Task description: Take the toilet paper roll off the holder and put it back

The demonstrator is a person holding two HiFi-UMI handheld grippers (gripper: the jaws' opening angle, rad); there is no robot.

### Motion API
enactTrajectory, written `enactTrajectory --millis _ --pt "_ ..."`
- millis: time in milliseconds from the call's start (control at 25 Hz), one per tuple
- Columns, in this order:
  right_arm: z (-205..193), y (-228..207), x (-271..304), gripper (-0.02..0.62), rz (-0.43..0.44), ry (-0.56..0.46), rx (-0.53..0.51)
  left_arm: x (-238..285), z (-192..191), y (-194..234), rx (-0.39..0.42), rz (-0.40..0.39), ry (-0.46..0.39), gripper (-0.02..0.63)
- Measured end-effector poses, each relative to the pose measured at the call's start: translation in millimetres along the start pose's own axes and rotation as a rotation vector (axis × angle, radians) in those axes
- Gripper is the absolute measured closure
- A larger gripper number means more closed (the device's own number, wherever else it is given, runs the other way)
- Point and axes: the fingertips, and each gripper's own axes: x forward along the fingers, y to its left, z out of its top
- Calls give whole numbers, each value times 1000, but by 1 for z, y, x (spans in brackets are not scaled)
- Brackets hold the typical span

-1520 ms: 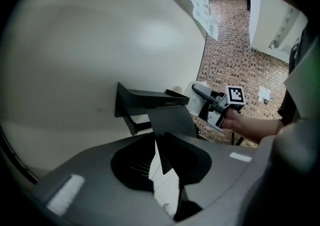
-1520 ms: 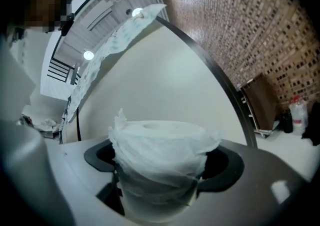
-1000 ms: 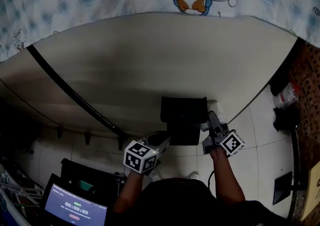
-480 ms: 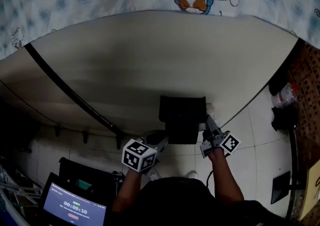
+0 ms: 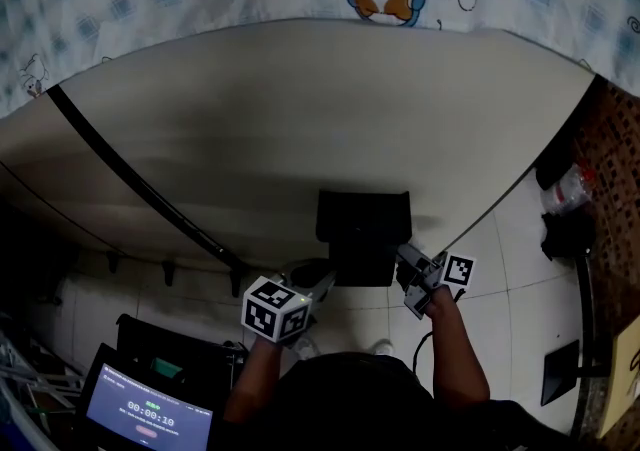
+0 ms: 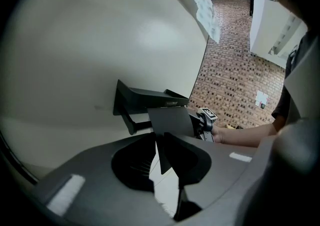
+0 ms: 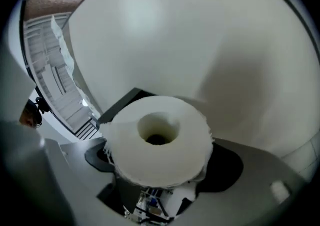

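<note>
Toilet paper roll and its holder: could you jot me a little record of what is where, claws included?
Toilet paper roll: gripped by the right gripper, close to the holder, hollow core facing that gripper's camera
Holder: black, fixed to the pale wall
Left gripper: at the holder's flap, flap corner between its jaws; grip unclear

A black holder (image 5: 363, 229) hangs on the cream wall (image 5: 300, 119). The left gripper (image 5: 318, 284) is at its 7 o'clock and the right gripper (image 5: 408, 264) at its 4 o'clock.
</note>
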Motion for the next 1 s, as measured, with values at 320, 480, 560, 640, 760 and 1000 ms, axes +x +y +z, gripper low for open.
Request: enactTrajectory --millis 320,480,560,640,760,1000 --pt "-39 1 44 147 51 182 66 1 1 2 -23 -9 -16 529" --pt "-54 1 56 147 60 245 68 1 2 1 -35 -16 -23 529" --pt "-56 4 59 147 75 257 52 1 1 1 -34 -15 -24 529" --pt "-56 3 59 147 78 255 36 1 0 2 -29 -13 -19 529" --pt "-55 -2 53 139 43 251 -12 2 0 3 -21 -8 -13 529" --pt "-44 -26 23 55 -74 231 -73 4 -2 5 2 8 -9 529"
